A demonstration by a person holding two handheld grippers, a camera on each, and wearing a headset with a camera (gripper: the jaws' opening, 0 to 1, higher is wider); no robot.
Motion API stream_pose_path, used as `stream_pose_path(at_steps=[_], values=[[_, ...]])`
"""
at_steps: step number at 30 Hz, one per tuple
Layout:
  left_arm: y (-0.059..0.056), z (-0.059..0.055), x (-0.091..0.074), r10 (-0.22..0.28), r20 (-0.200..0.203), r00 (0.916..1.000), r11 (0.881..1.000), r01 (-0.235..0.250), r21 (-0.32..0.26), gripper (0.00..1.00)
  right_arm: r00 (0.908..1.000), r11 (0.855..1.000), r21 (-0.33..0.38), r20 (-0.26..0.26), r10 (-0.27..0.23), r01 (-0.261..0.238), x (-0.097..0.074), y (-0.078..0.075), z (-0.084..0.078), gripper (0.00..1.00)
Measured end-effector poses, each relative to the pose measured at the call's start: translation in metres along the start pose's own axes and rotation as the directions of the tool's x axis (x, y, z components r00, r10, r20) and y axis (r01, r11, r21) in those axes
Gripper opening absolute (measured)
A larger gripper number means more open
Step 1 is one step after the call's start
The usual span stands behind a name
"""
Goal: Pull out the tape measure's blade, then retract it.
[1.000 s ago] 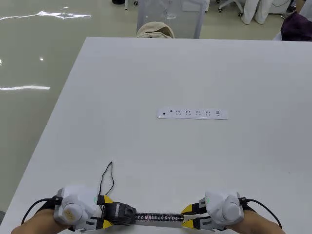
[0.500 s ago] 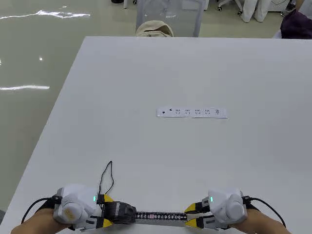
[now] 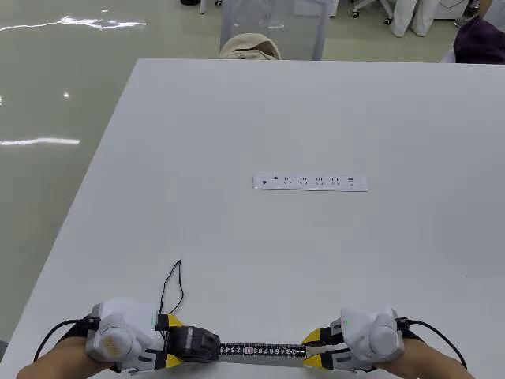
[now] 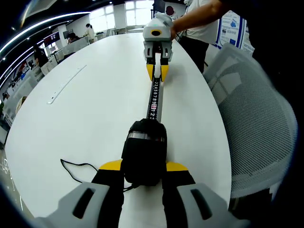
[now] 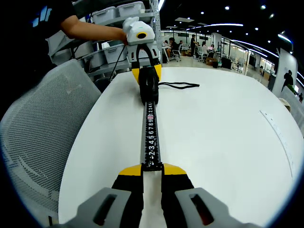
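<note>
- Now the left gripper (image 3: 169,341) is clamping the tape measure (image 3: 194,345), bottom left of the head view
- the right gripper (image 3: 312,348) is pinching the extended blade (image 3: 260,350) by its tip

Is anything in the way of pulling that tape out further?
Nothing visible does. The left gripper grips the tape measure, the right gripper holds the blade; the table past it is bare, and the power strip lies far off.
</note>
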State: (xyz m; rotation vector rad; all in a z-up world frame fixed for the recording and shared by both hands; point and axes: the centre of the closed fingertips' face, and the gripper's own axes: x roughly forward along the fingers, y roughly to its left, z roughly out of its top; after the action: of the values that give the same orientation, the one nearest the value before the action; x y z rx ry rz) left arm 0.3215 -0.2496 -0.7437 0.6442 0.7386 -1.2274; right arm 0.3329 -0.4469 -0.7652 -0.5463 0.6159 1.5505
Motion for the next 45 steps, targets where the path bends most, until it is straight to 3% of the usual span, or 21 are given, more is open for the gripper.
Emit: stream_pose_path(at_steps=[45], values=[[0.0, 0.0, 0.0, -0.002, -0.008, 1.0, 1.0, 0.002, 0.004, 0.26, 0.9999, 1.0, 0.014, -0.01, -0.013, 0.014, -0.017, 0.001, -0.015, 0.1]])
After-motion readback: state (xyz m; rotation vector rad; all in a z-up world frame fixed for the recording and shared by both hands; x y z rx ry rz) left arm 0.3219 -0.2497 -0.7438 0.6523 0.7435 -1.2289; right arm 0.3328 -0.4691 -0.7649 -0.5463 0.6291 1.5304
